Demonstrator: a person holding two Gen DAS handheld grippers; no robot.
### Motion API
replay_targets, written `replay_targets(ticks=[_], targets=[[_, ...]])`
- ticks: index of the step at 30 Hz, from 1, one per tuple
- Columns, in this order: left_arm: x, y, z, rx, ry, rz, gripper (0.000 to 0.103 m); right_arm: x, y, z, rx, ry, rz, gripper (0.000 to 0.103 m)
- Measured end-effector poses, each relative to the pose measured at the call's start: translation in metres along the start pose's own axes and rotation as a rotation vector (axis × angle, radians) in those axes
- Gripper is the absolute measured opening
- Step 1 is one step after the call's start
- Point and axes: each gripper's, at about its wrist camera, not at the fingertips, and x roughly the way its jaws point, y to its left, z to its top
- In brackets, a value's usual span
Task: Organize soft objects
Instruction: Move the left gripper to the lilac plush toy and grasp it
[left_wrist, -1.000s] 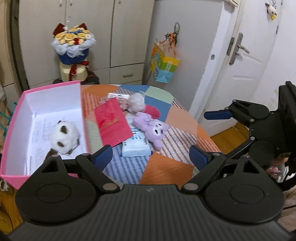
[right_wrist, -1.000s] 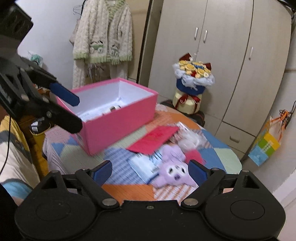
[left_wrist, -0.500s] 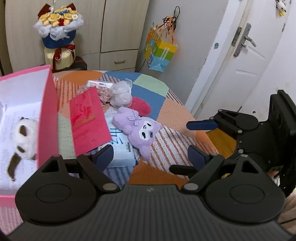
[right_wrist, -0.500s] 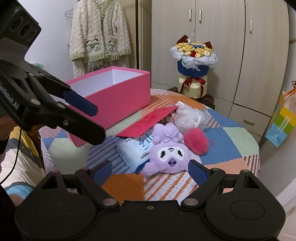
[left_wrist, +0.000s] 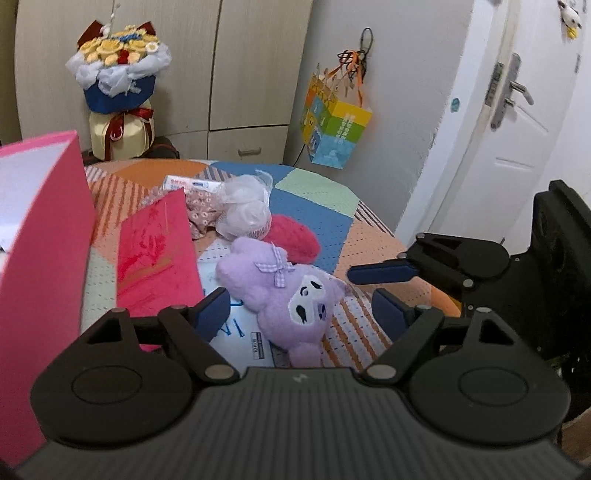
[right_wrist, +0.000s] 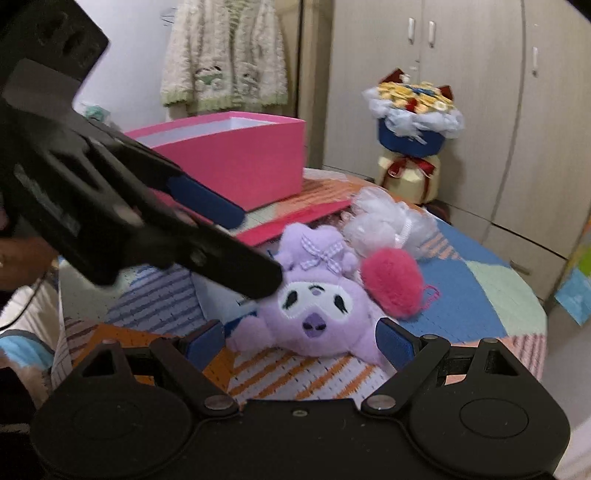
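A purple plush toy (left_wrist: 291, 295) with a white face lies on the patchwork tablecloth (left_wrist: 325, 206), partly on a tissue pack (left_wrist: 236, 332). My left gripper (left_wrist: 301, 314) straddles its lower end; the jaws are closing and the pads stay clear of it. From the opposite side my right gripper (right_wrist: 300, 341) stands open just short of the plush (right_wrist: 317, 306). Behind the plush lie a red pompom (right_wrist: 391, 282) and a white mesh puff (right_wrist: 388, 225). The pink box (right_wrist: 236, 162) stands at the back left; its inside is hidden.
A red card (left_wrist: 155, 251) leans against the pink box (left_wrist: 40, 229), with a floral cloth (left_wrist: 199, 210) and a white tube (left_wrist: 192, 183) behind it. A flower bouquet (left_wrist: 118, 81), a hanging paper bag (left_wrist: 336, 129), cupboards and a door (left_wrist: 517, 129) surround the table.
Both grippers have come down and closer to the purple plush, which now fills the space at their fingertips. The pink box has slid to the left edge of the left wrist view.
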Motion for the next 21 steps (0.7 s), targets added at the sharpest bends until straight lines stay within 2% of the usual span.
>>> replay_targets(ticks=[2, 5, 7, 11, 16, 18, 21], targets=[[0.008, 0.003, -0.001, -0.032, 0.003, -0.005, 0.08, 0.005, 0.0, 0.001, -0.025, -0.011, 0.015, 0.092], [0.018, 0.009, -0.003, -0.087, 0.016, -0.02, 0.072, 0.015, -0.002, 0.003, -0.038, -0.003, 0.017, 0.092], [0.025, 0.011, -0.006, -0.107, 0.032, -0.005, 0.064, 0.022, -0.006, 0.003, -0.027, 0.007, 0.019, 0.092], [0.032, 0.013, -0.013, -0.117, 0.065, 0.001, 0.058, 0.032, -0.015, 0.0, 0.022, 0.023, 0.044, 0.094], [0.031, 0.01, -0.016, -0.12, 0.04, -0.013, 0.051, 0.032, -0.015, -0.002, 0.028, 0.018, 0.047, 0.094], [0.034, 0.006, -0.017, -0.112, 0.03, 0.002, 0.049, 0.034, -0.014, -0.003, 0.024, 0.025, 0.036, 0.094], [0.037, 0.003, -0.019, -0.114, 0.024, 0.038, 0.038, 0.039, -0.014, -0.002, 0.036, 0.039, 0.022, 0.094]])
